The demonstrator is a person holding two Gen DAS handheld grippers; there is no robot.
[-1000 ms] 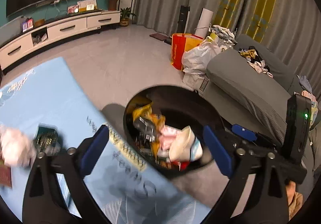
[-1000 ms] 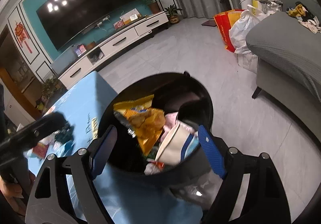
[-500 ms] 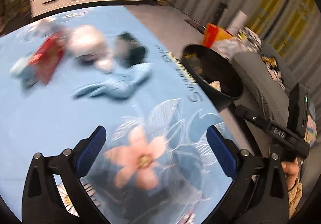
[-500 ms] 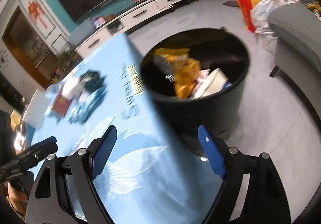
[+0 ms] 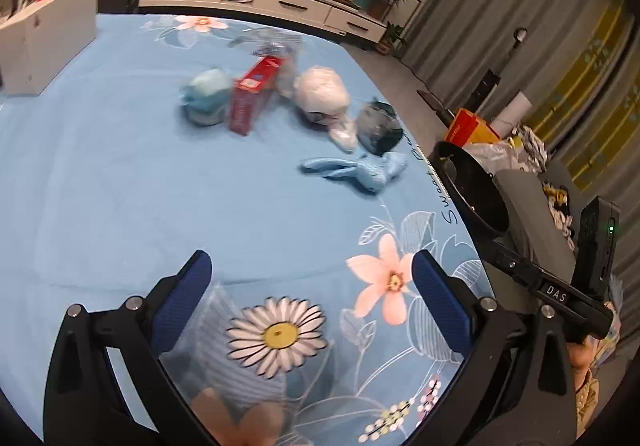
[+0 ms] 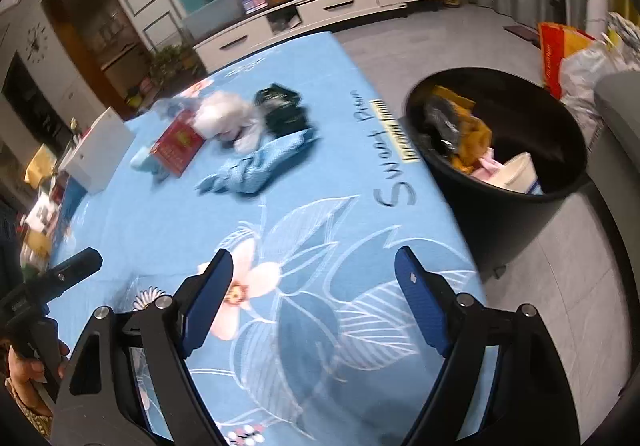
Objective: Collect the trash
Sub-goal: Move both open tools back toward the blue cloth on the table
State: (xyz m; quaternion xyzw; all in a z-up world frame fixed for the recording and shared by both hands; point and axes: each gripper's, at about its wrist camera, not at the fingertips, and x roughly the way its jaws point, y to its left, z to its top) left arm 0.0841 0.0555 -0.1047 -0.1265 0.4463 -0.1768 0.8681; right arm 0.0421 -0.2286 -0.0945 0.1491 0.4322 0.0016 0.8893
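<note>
Visibly one red box (image 5: 253, 99), one black bin (image 6: 504, 134), two empty grippers

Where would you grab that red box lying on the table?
Probably across the red box's two long sides, coming down from above. It lies flat, long and narrow, so its width should fit open jaws; the white wad crowds its far end.

tablecloth (image 5: 120, 186): matt cloth | bin (image 6: 520, 214): smooth black plastic

trash pile (image 5: 304, 106) on table (image 5: 120, 186) | bin (image 6: 520, 150) right of table
</note>
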